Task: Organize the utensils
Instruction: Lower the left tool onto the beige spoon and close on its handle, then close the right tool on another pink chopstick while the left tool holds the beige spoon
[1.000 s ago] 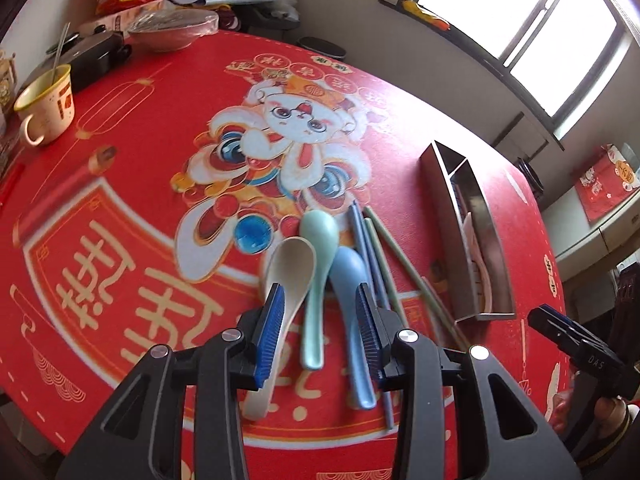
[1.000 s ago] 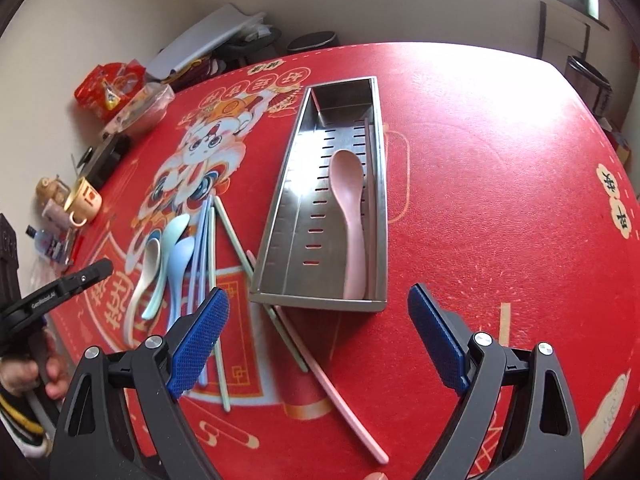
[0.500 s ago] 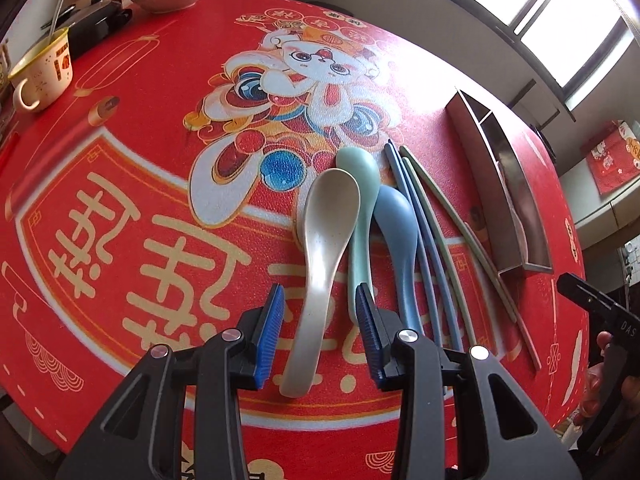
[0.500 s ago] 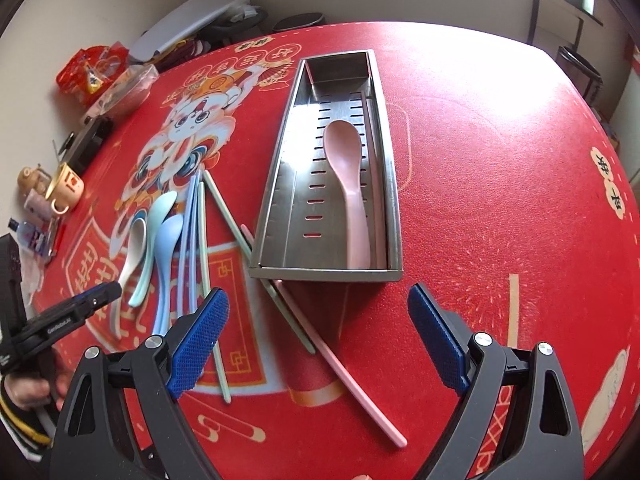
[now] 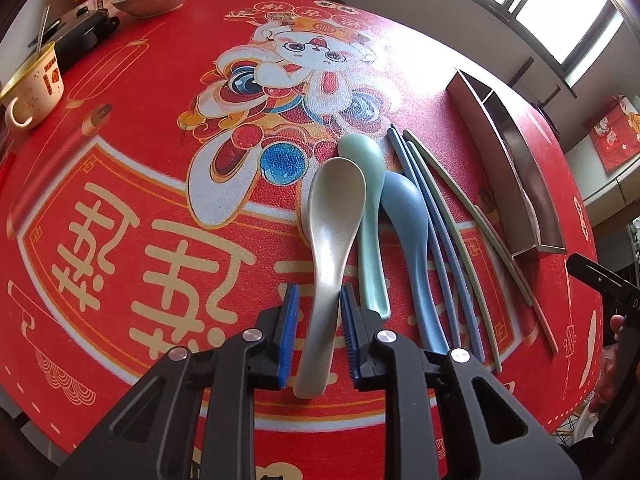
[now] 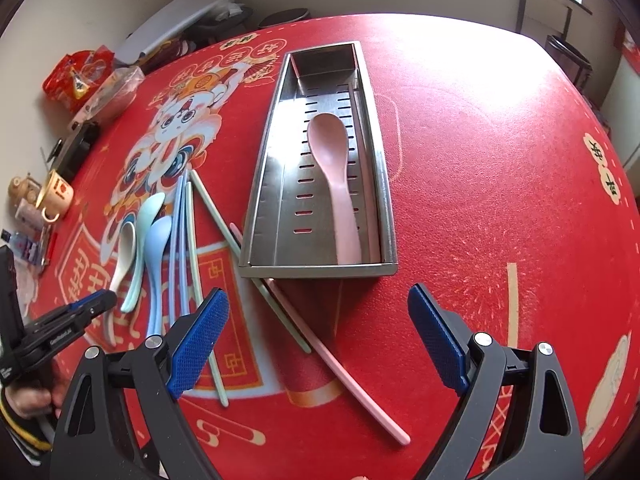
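a: start big. the bench (image 6: 500, 200) has a red printed cloth over it, and the steel utensil tray (image 6: 256, 200) lies on it with one pink spoon (image 6: 334, 184) already in its wide compartment.

b: and the rest lies just left of the tray, as the right wrist camera sees it: blue chopsticks (image 5: 430, 208), green chopsticks (image 5: 460, 220), then blue spoon (image 5: 404, 216), mint spoon (image 5: 370, 208) and beige spoon (image 5: 334, 220), farthest from the tray. a pink chopstick (image 6: 340, 372) pokes out from under the tray's near end.

a: the left gripper (image 5: 318, 334) sits over the beige spoon's handle. its fingers have just been closing, narrow now, with the handle between them. the pads look to be at the handle, but i can't swear they press yet.

b: i'd finish the squeeze before lifting. the handle is slim and smooth, so grip it square across, then lift straight up, since the mint spoon's handle lies touching beside it and could get dragged.

a: then bowl-first into the tray next to the pink spoon, i'd guess. the right gripper (image 6: 318, 336)?

b: fingers wide, nothing between them, hanging near the tray's near end.

a: what's unclear?

b: the beige handle's middle is blurred between the pads. from the left camera the tray shows only its side wall, so its inside is hidden there. and how far the pink chopstick runs under the tray, i can't tell.
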Demonstrator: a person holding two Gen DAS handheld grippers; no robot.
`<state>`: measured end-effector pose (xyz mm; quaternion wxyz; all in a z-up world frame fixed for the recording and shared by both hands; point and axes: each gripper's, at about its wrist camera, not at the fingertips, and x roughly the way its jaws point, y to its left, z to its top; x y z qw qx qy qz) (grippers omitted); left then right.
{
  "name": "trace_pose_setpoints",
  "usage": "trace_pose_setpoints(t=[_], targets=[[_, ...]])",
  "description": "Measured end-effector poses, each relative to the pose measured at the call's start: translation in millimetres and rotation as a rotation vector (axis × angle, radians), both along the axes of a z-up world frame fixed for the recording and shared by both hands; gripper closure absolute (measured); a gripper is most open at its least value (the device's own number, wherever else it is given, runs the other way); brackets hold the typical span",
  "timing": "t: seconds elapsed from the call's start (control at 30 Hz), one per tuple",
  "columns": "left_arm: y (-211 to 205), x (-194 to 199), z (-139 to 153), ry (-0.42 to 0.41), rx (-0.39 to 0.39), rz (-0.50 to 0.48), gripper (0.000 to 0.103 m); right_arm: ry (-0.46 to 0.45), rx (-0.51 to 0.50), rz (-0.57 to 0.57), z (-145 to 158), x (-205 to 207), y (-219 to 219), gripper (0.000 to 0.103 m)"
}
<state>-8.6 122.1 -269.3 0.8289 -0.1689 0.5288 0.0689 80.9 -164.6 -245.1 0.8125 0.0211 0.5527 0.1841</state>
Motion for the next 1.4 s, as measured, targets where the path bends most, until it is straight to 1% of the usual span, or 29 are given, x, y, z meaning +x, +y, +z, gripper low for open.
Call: trace_pose_setpoints(t=[0.1,0.3,0.47,0.57,0.77,0.9,0.93,0.97,1.0,1.07,1.1,1.13,1.17,1.2,1.3,1.4], targets=[[0.0,-0.5,-1.4,0.005,-0.002,-0.004,0.087,0.013,-0.005,-0.006,-3.3,0.6,-1.4,0.015],[-4.7,-2.8,-3.3,0.007,-0.001,-0.018,0.088,0.035,-0.025,-0.017,-9.3,0.4,-3.8,0.015],[-5.8,-4.7,-9.3,0.026,-0.007,-0.009,0.089,0.087,-0.047,-0.046,-18.9,1.4,-9.9,0.015],[-5.3,-5.5,-9.6,0.026,-0.008,-0.006,0.089,0.118,-0.032,-0.054,-24.3,0.5,-14.9,0.015],[-5.2,-5.3,-10.3,0.025,-0.006,-0.006,0.089,0.144,-0.024,-0.011,-28.6,-3.4,-12.8,0.015],[-5.4,-5.0,-10.4,0.023,-0.009,-0.005,0.089,0.119,-0.014,0.054,-25.7,-9.1,-8.4,0.016],[-5.2,-5.1,-10.4,0.022,-0.012,-0.004,0.089,0.111,-0.018,0.072,-25.2,-11.0,-7.0,0.027],[-4.9,-5.7,-10.5,0.02,-0.015,-0.003,0.089,0.114,-0.026,0.087,-26.0,-12.0,-5.5,0.033],[-4.5,-6.0,-10.6,0.019,-0.019,-0.001,0.089,0.117,-0.033,0.096,-27.2,-12.1,-4.7,0.035],[-3.7,-6.6,-10.4,0.016,-0.023,0.001,0.089,0.116,-0.026,0.089,-28.4,-11.2,-7.3,0.046],[-3.7,-6.9,-10.4,0.016,-0.023,0.0,0.089,0.119,-0.023,0.085,-29.4,-9.9,-9.7,0.056],[-3.7,-7.4,-10.3,0.015,-0.022,0.0,0.089,0.116,-0.027,0.08,-30.0,-8.9,-12.0,0.062],[-3.7,-7.5,-10.3,0.015,-0.022,-0.001,0.089,0.11,-0.032,0.078,-30.8,-8.1,-13.6,0.066],[-3.8,-7.5,-10.4,0.016,-0.022,0.0,0.089,0.104,-0.038,0.083,-31.5,-7.9,-14.6,0.072],[-3.9,-7.6,-10.4,0.016,-0.021,-0.001,0.089,0.094,-0.068,0.119,-35.2,-9.1,-14.2,0.08],[-4.7,-8.0,-10.1,0.017,-0.017,-0.003,0.089,0.105,-0.067,0.143,-36.7,-11.7,-11.9,0.081]])
